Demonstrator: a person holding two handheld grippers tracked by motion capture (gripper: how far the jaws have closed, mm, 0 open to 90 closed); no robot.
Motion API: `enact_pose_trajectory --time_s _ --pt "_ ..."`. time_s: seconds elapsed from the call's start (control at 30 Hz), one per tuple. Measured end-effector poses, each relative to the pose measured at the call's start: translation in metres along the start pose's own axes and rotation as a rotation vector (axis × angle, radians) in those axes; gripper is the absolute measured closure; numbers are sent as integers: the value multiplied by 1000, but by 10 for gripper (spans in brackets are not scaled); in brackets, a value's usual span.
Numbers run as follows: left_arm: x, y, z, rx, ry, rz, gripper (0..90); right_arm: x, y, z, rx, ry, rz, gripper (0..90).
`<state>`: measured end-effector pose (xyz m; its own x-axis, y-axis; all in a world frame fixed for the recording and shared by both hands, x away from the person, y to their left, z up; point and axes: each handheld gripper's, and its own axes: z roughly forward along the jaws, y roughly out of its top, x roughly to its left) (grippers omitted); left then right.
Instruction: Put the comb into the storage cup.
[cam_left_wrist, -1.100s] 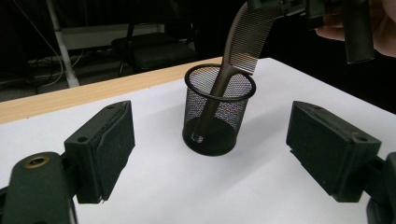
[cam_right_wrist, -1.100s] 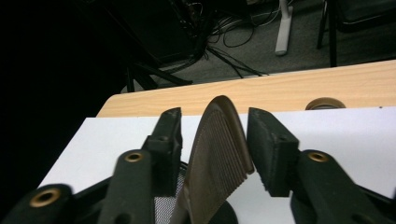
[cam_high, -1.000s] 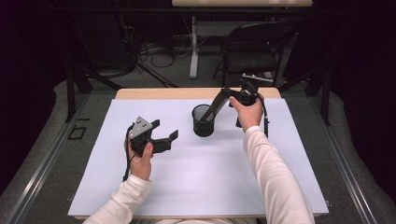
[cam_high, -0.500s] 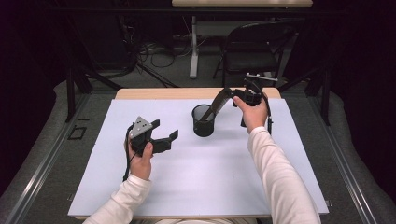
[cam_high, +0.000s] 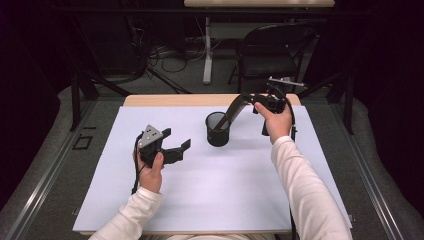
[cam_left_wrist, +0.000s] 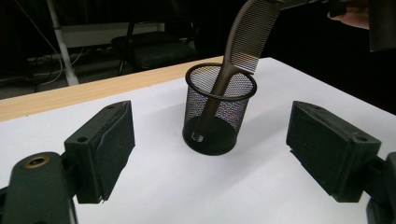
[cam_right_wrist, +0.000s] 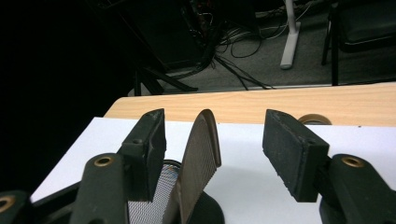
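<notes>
A black mesh cup (cam_high: 218, 129) stands upright on the white sheet, behind the middle. A brown comb (cam_high: 235, 107) leans in it, handle down, teeth end up and to the right. My right gripper (cam_high: 250, 98) hovers at the comb's top end. In the right gripper view the comb (cam_right_wrist: 198, 158) rises between the jaws, nearer the left pad, and neither pad presses on it. These jaws have just been opening. My left gripper (cam_high: 176, 140) rests left of the cup, open and empty, facing the cup (cam_left_wrist: 219, 112) and comb (cam_left_wrist: 243, 42).
The white sheet (cam_high: 225, 200) covers most of the table. A strip of bare wood (cam_high: 175, 100) runs along the far edge. A black chair (cam_high: 275, 50) and floor cables lie beyond it. A small round ring (cam_right_wrist: 314, 119) sits on the wood.
The right gripper's jaws have spread away from the comb, which stays leaning in the cup. The right hand has shifted slightly to the right. The left hand has not moved.
</notes>
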<state>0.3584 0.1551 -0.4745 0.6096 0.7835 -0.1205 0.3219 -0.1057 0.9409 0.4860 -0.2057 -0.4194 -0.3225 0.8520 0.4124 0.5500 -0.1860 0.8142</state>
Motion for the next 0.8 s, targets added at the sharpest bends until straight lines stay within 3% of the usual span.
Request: enact_pose_trajectory --time_s 0.33,0.6,0.8 --pt "2 1 -3 -6 -5 -10 160 3 3 -9 -16 -19 -46 366" --pt "5 2 -5 -8 -6 -16 159 10 5 -22 -32 -7 -123 323" --pt "6 4 -7 -8 -9 -19 160 21 2 -34 -21 -52 -211 229"
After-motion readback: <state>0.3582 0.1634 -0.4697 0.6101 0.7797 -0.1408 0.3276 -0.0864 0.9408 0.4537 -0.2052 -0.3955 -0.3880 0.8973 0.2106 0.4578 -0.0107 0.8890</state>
